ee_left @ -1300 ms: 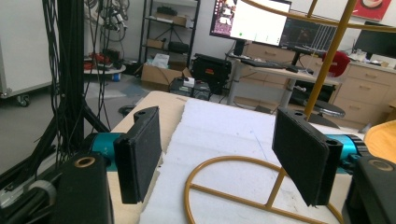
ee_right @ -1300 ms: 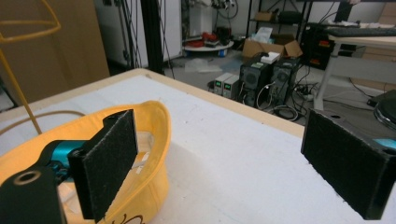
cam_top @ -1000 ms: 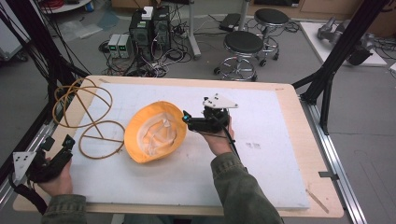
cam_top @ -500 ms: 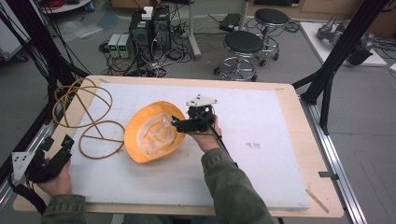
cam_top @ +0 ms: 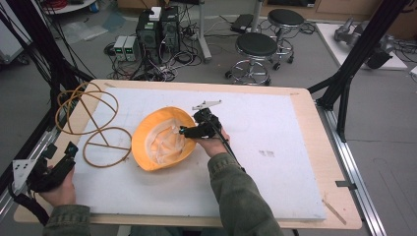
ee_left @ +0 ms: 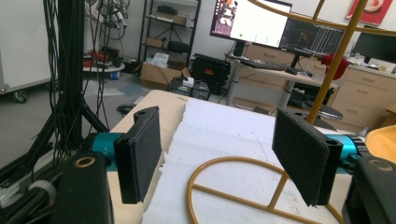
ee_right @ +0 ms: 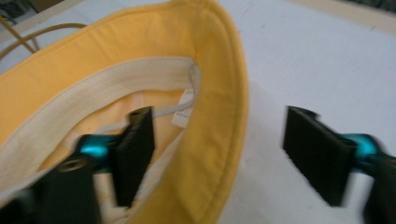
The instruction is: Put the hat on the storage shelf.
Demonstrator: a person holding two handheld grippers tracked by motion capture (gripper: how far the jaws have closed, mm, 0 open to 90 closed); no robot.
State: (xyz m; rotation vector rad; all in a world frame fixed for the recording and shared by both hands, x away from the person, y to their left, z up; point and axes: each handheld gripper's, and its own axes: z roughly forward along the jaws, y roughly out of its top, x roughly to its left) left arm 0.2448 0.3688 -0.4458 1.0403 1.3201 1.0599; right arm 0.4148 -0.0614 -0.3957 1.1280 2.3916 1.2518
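Observation:
A yellow hat (cam_top: 160,140) lies upside down on the white foam board (cam_top: 275,152), its cream lining facing up. My right gripper (cam_top: 184,131) is at the hat's right rim. In the right gripper view its jaws straddle the hat's brim (ee_right: 205,116), one inside and one outside, with a gap on the outer side. The jaws of the right gripper (ee_right: 219,114) have just been closing with the brim between them, and the pads do not press on it. My left gripper (cam_top: 61,155) rests at the table's front left corner, and the left gripper (ee_left: 215,116) stands open with nothing between its pads.
A golden wire frame (cam_top: 93,123) of rings and rods lies left of the hat, and the wire frame (ee_left: 243,186) sits just ahead of the left jaws. Black rig posts (cam_top: 349,69) flank the wooden table (cam_top: 314,128). Stools (cam_top: 255,46) and computers stand beyond the far edge.
The right gripper has moved left and down onto the hat's right rim, and its jaws stand narrower than before. The left hand and the hat have stayed put.

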